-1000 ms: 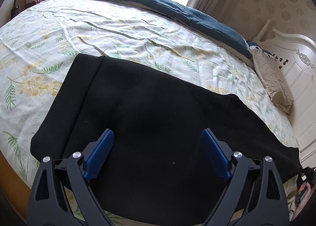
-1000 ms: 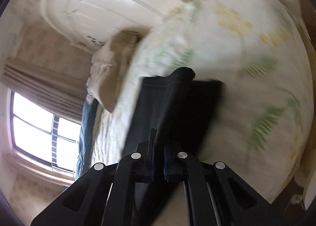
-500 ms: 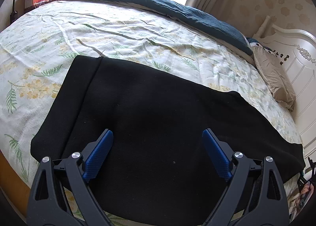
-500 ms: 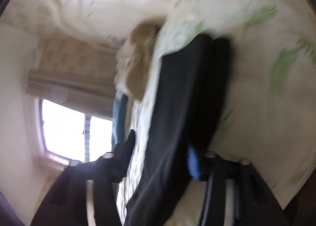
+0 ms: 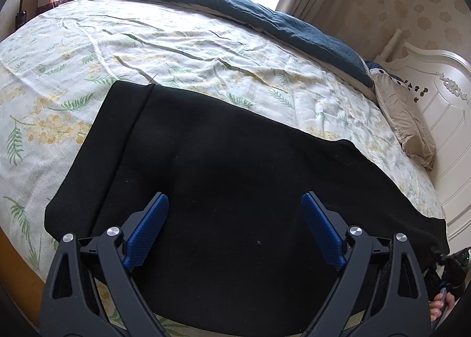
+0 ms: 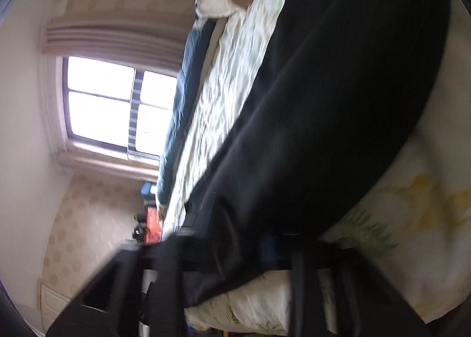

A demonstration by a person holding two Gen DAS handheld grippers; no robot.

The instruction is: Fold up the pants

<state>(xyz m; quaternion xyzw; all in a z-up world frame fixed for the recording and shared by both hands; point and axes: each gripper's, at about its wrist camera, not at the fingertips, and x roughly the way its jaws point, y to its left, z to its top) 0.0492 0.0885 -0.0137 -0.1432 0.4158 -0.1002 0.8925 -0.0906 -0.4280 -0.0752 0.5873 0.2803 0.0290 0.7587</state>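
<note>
Black pants (image 5: 241,178) are lying flat along the bed's (image 5: 176,51) six-o'clock edge, seemingly halved lengthwise and awaiting crosswise folds, the left gripper (image 5: 235,219) hovering agape, the right gripper (image 6: 235,245) blurring, clenched on cloth.

left gripper (image 5: 234,231): black plastic linkage arms with triangular cut-outs, silver round screws at the joints
pads (image 5: 146,231): blue, ribbed
right gripper (image 6: 238,245): black frame, blurred, blue pad

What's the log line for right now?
pants: flat on bed | left claw: open, above pants | right claw: just closed on pants
</note>
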